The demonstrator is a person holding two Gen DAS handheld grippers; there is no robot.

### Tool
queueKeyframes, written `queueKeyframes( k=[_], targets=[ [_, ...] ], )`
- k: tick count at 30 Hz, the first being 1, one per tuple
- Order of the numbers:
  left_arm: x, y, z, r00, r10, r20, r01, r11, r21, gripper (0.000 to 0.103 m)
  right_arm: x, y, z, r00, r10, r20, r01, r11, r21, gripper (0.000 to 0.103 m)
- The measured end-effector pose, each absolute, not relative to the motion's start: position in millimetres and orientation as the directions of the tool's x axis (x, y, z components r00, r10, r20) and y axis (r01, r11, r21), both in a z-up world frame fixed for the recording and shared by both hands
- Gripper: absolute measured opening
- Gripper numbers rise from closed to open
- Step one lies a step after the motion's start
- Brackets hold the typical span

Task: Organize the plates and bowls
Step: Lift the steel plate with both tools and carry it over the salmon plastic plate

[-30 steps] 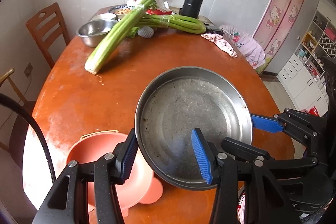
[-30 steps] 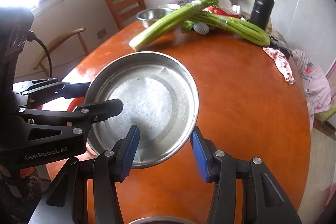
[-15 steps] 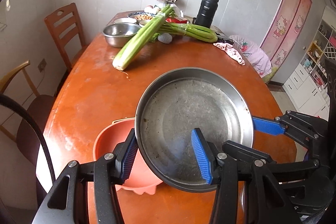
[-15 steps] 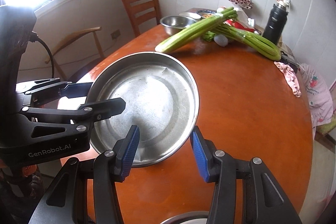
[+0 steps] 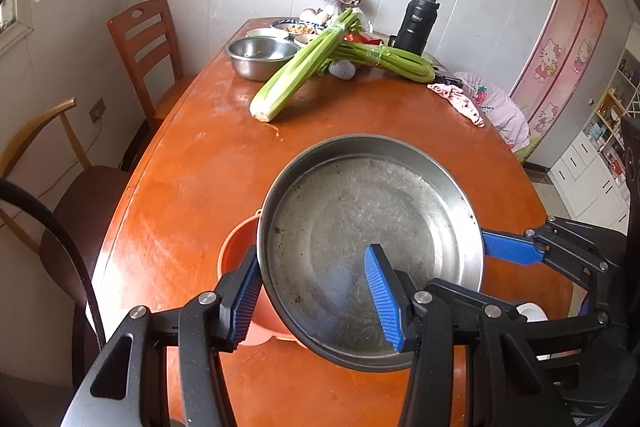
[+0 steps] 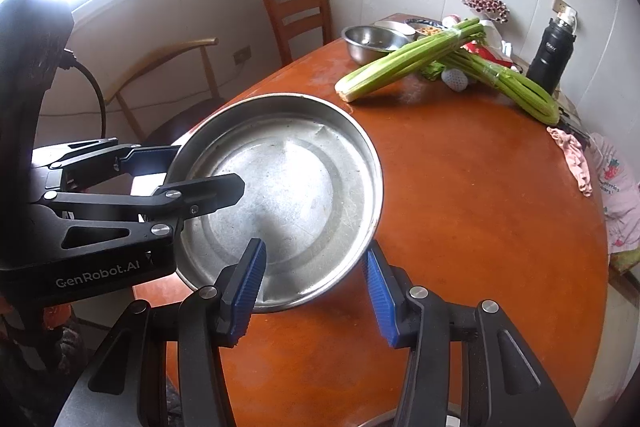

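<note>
Two grippers clamp one steel pan by opposite rims: left gripper on its near-left edge, right gripper on its near-right edge, holding it tilted above the salmon plastic bowl. Compared with a second earlier, the pan covers more of that bowl, and the celery appears farther off. Bare orange table lies open ahead, up to the steel mixing bowl and flask.

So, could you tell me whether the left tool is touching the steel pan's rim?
Touching. In the left wrist view the left tool straddles the steel pan, one pad pressed outside the rim and one inside, with the pan held tilted above the orange bowl.
</note>
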State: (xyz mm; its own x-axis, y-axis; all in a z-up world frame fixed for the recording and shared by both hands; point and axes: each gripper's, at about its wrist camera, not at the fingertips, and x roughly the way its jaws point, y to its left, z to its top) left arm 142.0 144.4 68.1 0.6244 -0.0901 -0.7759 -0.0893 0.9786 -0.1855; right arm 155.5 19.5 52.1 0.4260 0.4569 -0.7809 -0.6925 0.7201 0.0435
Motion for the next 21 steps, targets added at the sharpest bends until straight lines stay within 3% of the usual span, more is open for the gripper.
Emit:
queueKeyframes(
  k=[21],
  targets=[
    [142.0,152.1,36.7,0.585,-0.089,-0.806,-0.126,0.972,-0.198,0.051,169.3,36.6,23.4,0.369,0.448,-0.814,-0.699,0.711,0.074,0.052]
  ],
)
